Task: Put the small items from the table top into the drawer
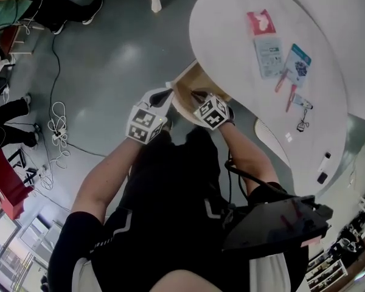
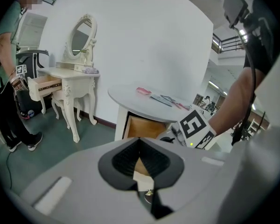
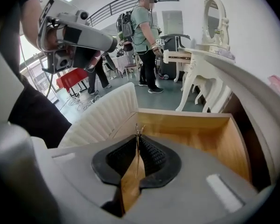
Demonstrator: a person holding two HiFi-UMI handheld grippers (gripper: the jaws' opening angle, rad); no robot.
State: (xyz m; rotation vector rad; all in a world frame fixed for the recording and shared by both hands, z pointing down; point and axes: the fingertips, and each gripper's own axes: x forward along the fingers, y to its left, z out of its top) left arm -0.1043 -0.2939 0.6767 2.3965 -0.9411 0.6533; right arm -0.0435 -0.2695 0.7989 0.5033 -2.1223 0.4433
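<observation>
Vanity table [image 2: 67,76] w/ oval mirror [image 2: 80,35]

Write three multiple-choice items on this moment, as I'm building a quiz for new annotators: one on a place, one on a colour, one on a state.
1. Where is the right gripper?
A. over the open drawer
B. over the table top
C. beside the dressing table

2. What colour is the inside of the drawer?
A. white
B. wood brown
C. black

3. How do the right gripper's jaws stand?
A. wide apart and empty
B. closed on a thin metal item
C. closed on a blue packet

Answers:
1 A: the right gripper view looks straight into the pulled-out drawer.
2 B: its floor and walls are bare light-brown wood.
3 B: the pads meet, with a thin wire-like piece sticking out at their tips.
</observation>
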